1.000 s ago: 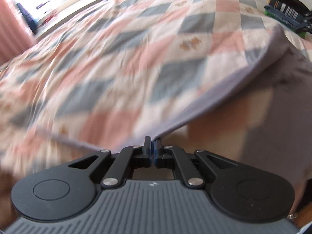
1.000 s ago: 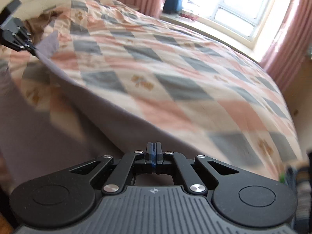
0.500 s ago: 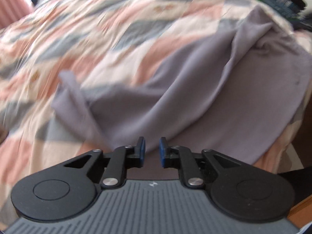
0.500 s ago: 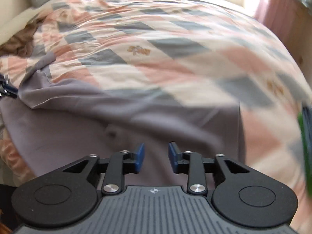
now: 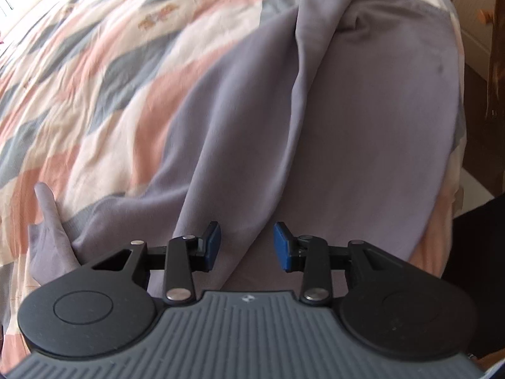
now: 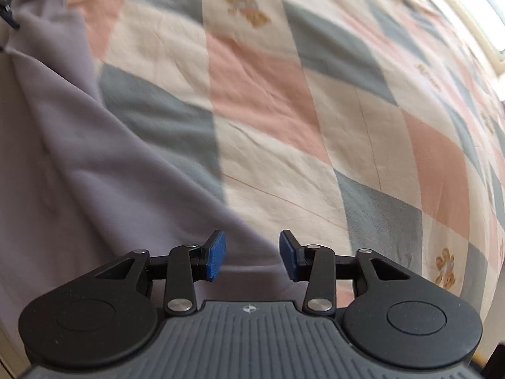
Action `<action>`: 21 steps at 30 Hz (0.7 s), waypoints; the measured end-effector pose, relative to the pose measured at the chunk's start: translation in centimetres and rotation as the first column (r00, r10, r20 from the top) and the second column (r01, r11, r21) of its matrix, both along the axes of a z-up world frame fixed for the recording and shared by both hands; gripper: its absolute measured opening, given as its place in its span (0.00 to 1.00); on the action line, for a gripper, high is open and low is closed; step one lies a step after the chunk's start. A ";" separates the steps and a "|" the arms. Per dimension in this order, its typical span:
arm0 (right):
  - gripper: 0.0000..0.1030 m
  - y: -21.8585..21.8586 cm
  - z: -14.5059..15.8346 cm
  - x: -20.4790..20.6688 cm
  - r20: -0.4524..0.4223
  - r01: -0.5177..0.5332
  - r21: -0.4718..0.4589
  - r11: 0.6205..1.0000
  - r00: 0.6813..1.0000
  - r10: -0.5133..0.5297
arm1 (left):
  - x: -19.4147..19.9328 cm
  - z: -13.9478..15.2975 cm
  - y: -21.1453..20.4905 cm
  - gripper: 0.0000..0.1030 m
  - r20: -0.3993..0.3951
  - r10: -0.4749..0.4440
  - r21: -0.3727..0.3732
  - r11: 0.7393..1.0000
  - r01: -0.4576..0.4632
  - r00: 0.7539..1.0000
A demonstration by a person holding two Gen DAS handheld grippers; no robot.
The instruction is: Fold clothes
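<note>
A lilac-grey garment (image 5: 363, 120) lies spread on the checked bedspread (image 5: 94, 72), with a long raised fold running down its middle and a small flap sticking up at the lower left. My left gripper (image 5: 247, 246) hovers open just above the garment's near end, nothing between its blue pads. In the right wrist view the same garment (image 6: 72, 164) covers the left side of the bedspread (image 6: 315, 110). My right gripper (image 6: 252, 257) is open over the garment's edge, holding nothing. The left gripper's tip (image 6: 6, 6) shows at the far upper left.
The bed's edge falls away at the right of the left wrist view, with wooden furniture (image 5: 495, 47) and floor beyond it. A bright window (image 6: 486, 3) lies past the bed's far side in the right wrist view.
Both grippers were shut on the garment's edge, holding it up over the bed. They have let it go and opened wide, and the garment now lies flat on the bedspread.
</note>
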State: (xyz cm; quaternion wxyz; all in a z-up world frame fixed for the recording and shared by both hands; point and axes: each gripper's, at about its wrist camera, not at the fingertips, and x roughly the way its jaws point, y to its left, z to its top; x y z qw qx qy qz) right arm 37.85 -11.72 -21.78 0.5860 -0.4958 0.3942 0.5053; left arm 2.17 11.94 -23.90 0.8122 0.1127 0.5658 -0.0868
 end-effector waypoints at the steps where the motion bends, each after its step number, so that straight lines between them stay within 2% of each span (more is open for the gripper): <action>1: 0.76 0.1 -0.4 0.3 -0.007 -0.004 -0.018 1.000 1.000 0.003 | 0.0 -0.4 0.1 0.33 -0.013 -0.003 0.002 1.000 0.003 1.000; 2: 0.82 0.2 -0.8 0.6 -0.013 -0.007 -0.036 0.999 1.000 0.007 | 0.1 -0.8 0.2 0.33 -0.025 -0.006 0.005 1.000 0.006 1.000; 3: 0.81 0.3 -1.1 1.0 -0.020 -0.011 -0.054 0.998 1.000 0.010 | 0.0 -1.2 0.2 0.32 -0.039 -0.016 0.016 1.000 0.017 0.999; 4: 0.63 0.4 -1.5 1.3 -0.027 -0.015 -0.072 0.997 1.000 0.013 | 0.0 -1.5 0.3 0.32 -0.046 -0.025 0.020 0.999 0.026 0.999; 5: 0.50 0.5 -1.9 1.6 -0.033 -0.019 -0.090 0.996 0.999 0.016 | 0.1 -1.8 0.3 0.31 -0.052 -0.033 0.023 0.999 0.034 0.998; 6: 0.22 0.6 -2.3 1.9 -0.040 -0.023 -0.108 0.994 0.999 0.019 | 0.1 -2.0 0.4 0.28 -0.053 -0.032 0.024 0.999 0.033 0.998; 7: 0.05 0.7 -2.7 2.2 -0.047 -0.027 -0.126 0.992 0.999 0.021 | 0.2 -2.0 0.6 0.18 -0.049 -0.024 0.032 0.999 0.026 0.999; 8: 0.05 0.8 -3.1 2.6 -0.054 -0.032 -0.144 0.989 0.998 0.024 | 0.3 -1.9 0.8 0.06 -0.044 -0.016 0.042 0.999 0.018 0.999; 9: 0.05 0.4 -2.8 2.3 -0.037 -0.038 -0.136 0.990 0.999 0.034 | 0.3 -1.8 1.1 0.00 -0.038 -0.005 0.048 0.999 0.007 0.999; 12: 0.05 -2.4 0.4 0.2 0.103 -0.045 -0.025 0.999 0.994 0.047 | 0.1 -0.8 1.7 0.00 -0.012 0.012 0.051 0.999 -0.012 1.000; 16: 0.05 -7.9 5.6 -3.5 0.279 -0.007 0.169 0.986 0.959 -0.041 | -1.2 1.4 1.4 0.00 0.038 0.036 0.075 0.996 -0.039 0.999; 18: 0.05 -10.9 7.5 -6.2 0.341 0.008 0.241 0.971 0.935 -0.092 | -2.0 2.7 1.1 0.00 0.065 0.053 0.079 0.995 -0.058 0.996; 21: 0.05 -14.7 6.8 -10.7 0.345 0.069 0.241 0.968 0.926 -0.152 | -3.4 3.6 0.3 0.00 0.072 0.077 0.073 0.994 -0.082 0.994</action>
